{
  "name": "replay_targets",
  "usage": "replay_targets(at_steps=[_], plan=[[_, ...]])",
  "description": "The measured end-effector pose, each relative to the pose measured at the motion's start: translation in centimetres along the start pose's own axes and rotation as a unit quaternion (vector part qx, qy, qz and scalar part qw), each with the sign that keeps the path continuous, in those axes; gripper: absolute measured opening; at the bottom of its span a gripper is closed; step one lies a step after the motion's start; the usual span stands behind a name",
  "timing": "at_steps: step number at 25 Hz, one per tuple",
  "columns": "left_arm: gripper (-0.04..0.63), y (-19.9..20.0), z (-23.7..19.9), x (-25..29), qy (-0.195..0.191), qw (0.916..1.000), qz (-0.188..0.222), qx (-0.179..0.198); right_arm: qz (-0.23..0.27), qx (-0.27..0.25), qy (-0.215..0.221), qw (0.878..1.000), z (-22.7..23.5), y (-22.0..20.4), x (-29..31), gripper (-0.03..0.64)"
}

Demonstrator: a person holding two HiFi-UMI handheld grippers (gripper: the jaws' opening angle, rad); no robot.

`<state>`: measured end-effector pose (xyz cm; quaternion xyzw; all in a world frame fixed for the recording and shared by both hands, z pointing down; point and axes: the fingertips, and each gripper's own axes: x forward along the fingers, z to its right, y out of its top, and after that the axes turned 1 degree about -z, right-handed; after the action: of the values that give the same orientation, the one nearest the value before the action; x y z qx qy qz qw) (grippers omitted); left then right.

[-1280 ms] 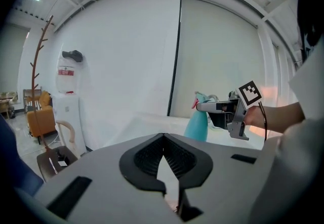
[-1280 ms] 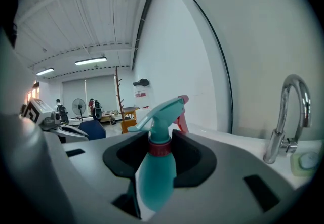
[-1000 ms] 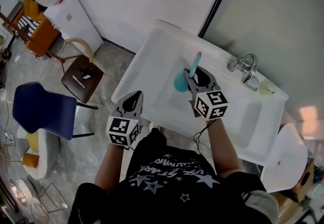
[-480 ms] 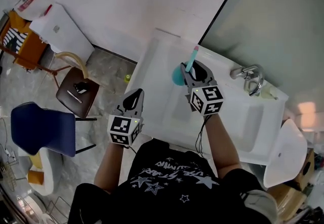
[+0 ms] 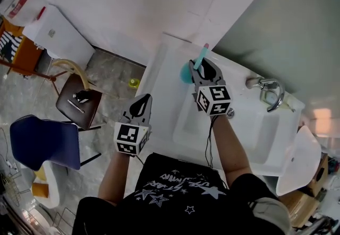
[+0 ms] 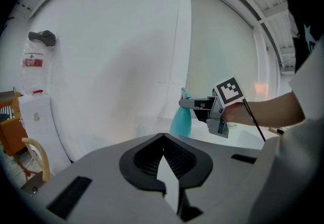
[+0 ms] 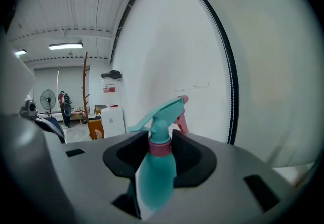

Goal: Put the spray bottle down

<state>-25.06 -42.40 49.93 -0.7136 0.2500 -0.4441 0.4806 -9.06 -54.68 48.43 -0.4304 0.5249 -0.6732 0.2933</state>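
A teal spray bottle [image 5: 185, 73] with a pink-tipped trigger head hangs over the far left part of the white sink counter [image 5: 159, 77], close to the wall. My right gripper [image 5: 201, 67] is shut on it, with the jaws around the bottle [image 7: 154, 172] just below its pink collar. The left gripper view shows the same bottle [image 6: 180, 122] upright in the right gripper [image 6: 186, 102]. My left gripper [image 5: 143, 99] is held out in front of the counter's left edge, shut, with nothing in its jaws [image 6: 163, 139].
A basin [image 5: 212, 122] is sunk in the counter, with a chrome faucet [image 5: 270, 93] at the back right. A mirror [image 5: 281, 22] covers the wall behind. On the floor to the left stand a brown chair [image 5: 78, 102], a blue chair [image 5: 42, 141] and a white cabinet [image 5: 53, 29].
Both grippers have moved forward toward the wall and slightly down. The right one has carried the bottle from over the basin to the counter's far left end.
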Motion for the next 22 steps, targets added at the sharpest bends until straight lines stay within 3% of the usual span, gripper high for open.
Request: replay_targets(at_steps=[10,22], plan=[[0.017,-0.5,-0.9,2.4,-0.006,0.9998,-0.015,-0.015,0.003,0.01,-0.021,1.0,1.7,-1.0,4.5,0.156],[0.017,-1.0,-1.9,4.0,-0.007,0.9997,-0.023,-0.003,0.039,0.005,-0.021,0.999,2.5,-1.4,6.2,0.158]])
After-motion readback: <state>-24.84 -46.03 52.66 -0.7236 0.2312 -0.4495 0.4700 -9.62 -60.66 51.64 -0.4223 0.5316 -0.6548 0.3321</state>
